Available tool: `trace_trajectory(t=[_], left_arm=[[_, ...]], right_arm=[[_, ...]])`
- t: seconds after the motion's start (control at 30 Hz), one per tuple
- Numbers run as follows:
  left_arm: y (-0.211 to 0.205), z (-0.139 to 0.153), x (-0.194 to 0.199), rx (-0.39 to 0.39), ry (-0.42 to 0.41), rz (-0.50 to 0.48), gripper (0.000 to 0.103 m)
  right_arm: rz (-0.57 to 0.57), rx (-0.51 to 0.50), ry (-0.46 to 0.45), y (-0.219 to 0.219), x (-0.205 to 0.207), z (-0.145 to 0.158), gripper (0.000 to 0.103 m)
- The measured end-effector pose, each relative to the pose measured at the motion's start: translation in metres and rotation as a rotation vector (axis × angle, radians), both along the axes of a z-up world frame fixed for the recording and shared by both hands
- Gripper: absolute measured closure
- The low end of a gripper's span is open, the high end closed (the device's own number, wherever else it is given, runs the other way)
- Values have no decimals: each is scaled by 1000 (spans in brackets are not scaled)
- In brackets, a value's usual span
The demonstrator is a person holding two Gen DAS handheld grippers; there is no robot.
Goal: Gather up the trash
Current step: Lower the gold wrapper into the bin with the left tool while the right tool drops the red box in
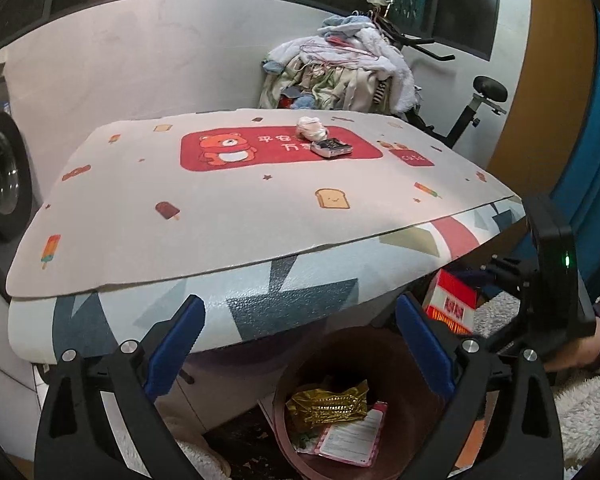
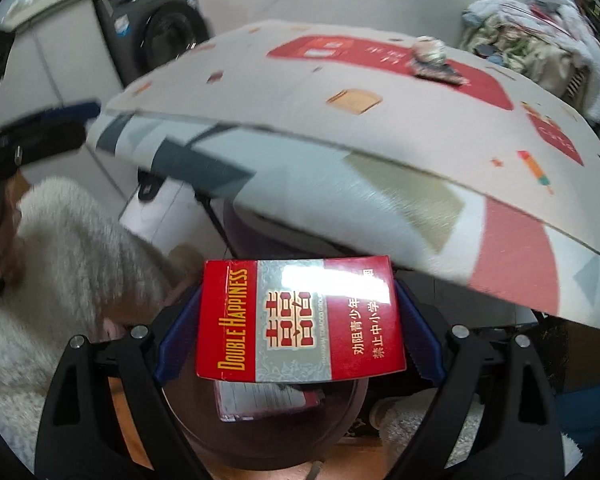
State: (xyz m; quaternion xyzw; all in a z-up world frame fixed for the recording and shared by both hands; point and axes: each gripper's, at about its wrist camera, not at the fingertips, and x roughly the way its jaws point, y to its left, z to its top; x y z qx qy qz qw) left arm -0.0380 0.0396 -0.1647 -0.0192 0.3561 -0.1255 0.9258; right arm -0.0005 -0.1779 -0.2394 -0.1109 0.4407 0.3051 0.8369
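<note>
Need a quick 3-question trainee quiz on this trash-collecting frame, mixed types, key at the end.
1. True or false: the right gripper holds a red cigarette pack between its blue pads.
2. What lies in the round brown bin below the left gripper?
A. crumpled gold foil wrapper and pink-edged paper card
B. a glass bottle
C. nothing
3. Fill in: on the bear-print table mat, a dark flattened packet and a ____ crumpled tissue wad are left.

Key: 1 true; 2 A; 3 white
</note>
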Motion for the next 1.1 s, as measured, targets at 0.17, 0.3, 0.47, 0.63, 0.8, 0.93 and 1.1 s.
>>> trace_trajectory(t=[0.17, 0.3, 0.47, 0.63, 0.8, 0.93, 1.1], left_arm=[[0, -8, 7, -11, 33, 12, 9], [2, -11, 9, -18, 45, 17, 9], [7, -15, 13, -37, 59, 38, 9], [12, -15, 13, -55, 62, 61, 9], [13, -15, 14, -54, 60, 68, 9], [13, -15, 14, -52, 63, 71, 9], [14, -15, 14, -50, 63, 78, 9]], right_arm=[[56, -66, 14, 16, -5, -17, 15], [83, -95, 19, 24, -6, -25, 15], [86, -103, 32, 26, -5, -29, 15], [84, -100, 42, 23, -3, -30, 14], [76, -92, 28, 22, -3, -27, 6], [41, -67, 5, 15, -1, -19, 6], [-10, -22, -26, 4, 3, -6, 6]])
